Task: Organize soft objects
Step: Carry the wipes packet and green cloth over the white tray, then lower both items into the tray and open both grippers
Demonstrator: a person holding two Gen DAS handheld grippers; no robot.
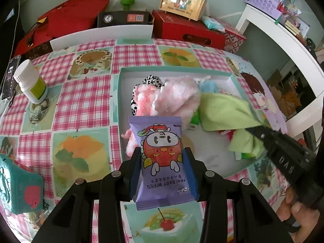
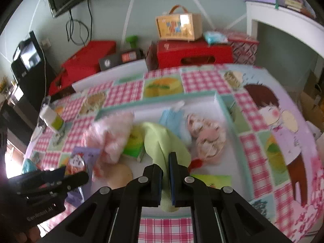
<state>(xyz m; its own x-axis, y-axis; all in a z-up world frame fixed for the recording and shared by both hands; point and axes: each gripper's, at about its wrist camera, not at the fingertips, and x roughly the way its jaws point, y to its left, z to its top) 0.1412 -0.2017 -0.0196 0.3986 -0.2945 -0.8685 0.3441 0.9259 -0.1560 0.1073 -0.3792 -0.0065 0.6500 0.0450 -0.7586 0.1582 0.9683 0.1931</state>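
The wipes pack [image 1: 161, 158] is purple with a red cartoon figure. The cloth [image 1: 226, 111] is lime green, the plush [image 1: 172, 97] pink and white. The bench cover [image 1: 87, 97] shows pink-and-white checks between teal cake squares. The tray [image 1: 119, 93] is teal-rimmed and white inside.

The whole right wrist view is motion-blurred, so print on the wipes packet [image 2: 78, 163] left of the teal box [image 2: 230, 113] is unreadable. Inside that box, the green cloth [image 1: 224, 111] covers small items. A teal pouch [image 1: 18, 186] is cut off by the left edge.
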